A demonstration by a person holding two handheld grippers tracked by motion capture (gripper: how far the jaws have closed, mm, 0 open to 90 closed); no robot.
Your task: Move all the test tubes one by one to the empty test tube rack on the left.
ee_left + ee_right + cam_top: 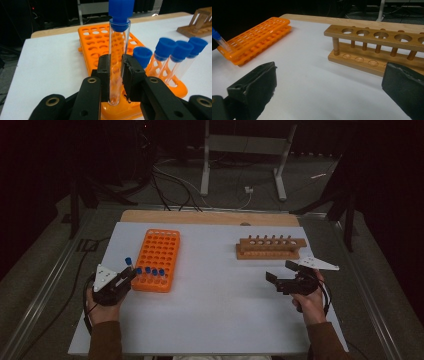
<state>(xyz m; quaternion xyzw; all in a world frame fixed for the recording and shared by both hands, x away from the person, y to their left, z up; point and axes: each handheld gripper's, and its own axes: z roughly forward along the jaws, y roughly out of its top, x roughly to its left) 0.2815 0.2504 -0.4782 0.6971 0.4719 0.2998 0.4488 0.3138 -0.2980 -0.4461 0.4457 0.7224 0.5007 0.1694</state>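
Five blue-capped test tubes in all: one clamped between the left gripper's jaws, and four standing in a row just to its right in the one orange rack. One wooden rack stands ahead of the right gripper, with six holes along its top bar. Two grippers, one white table.

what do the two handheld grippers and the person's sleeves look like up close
Both the left gripper and the right gripper are black, with bolted link arms and two blocky jaws faced in dark, slightly frayed pads. Each carries a pale grey three-cornered plate on top, dotted with small dark marks. A black cable loops by each wrist. The person wears brown sleeves.
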